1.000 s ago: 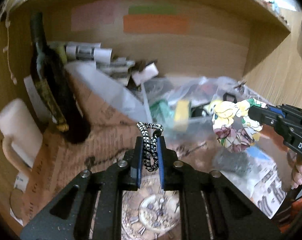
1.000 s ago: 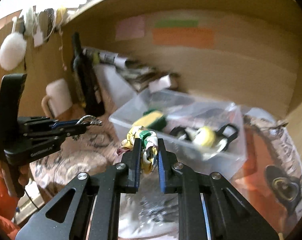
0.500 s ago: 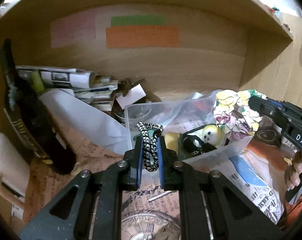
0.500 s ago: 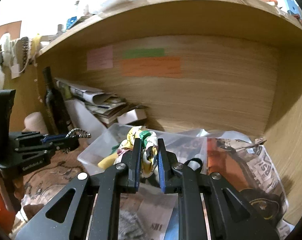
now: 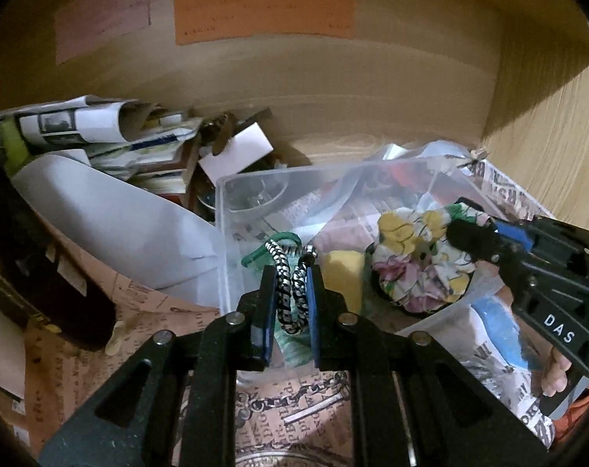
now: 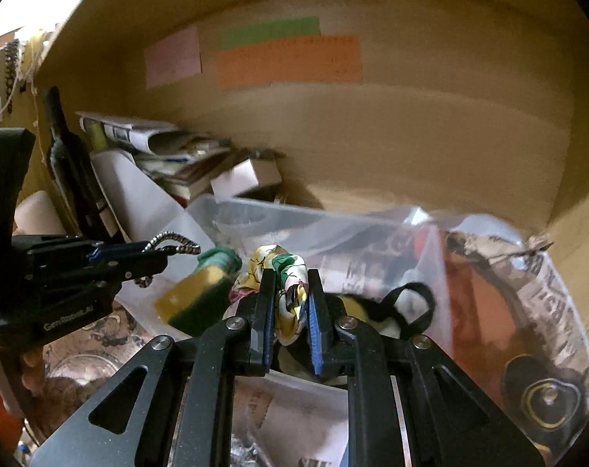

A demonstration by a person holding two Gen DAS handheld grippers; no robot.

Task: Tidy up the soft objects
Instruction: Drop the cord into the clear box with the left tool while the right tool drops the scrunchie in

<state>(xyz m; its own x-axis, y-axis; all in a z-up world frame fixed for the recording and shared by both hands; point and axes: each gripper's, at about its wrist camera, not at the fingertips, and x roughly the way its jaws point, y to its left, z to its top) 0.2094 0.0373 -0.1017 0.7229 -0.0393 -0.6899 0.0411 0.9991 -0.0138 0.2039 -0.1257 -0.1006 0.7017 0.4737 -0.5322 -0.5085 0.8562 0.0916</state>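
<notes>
My left gripper is shut on a black-and-white braided hair tie and holds it over the near left corner of a clear plastic bin. My right gripper is shut on a floral fabric scrunchie and holds it over the bin. The scrunchie also shows at the right of the left wrist view, in the right gripper. The left gripper with the hair tie shows at the left of the right wrist view. A yellow-green sponge and black bands lie in the bin.
The bin stands in a wooden shelf nook with a back wall carrying coloured paper labels. A dark bottle, rolled papers and a white sheet crowd the left. Newspaper lines the floor. A glass jar sits below the left gripper.
Both grippers have moved forward and down toward the bin, still holding their items. The scrunchie now hangs lower, over the bin's contents.
</notes>
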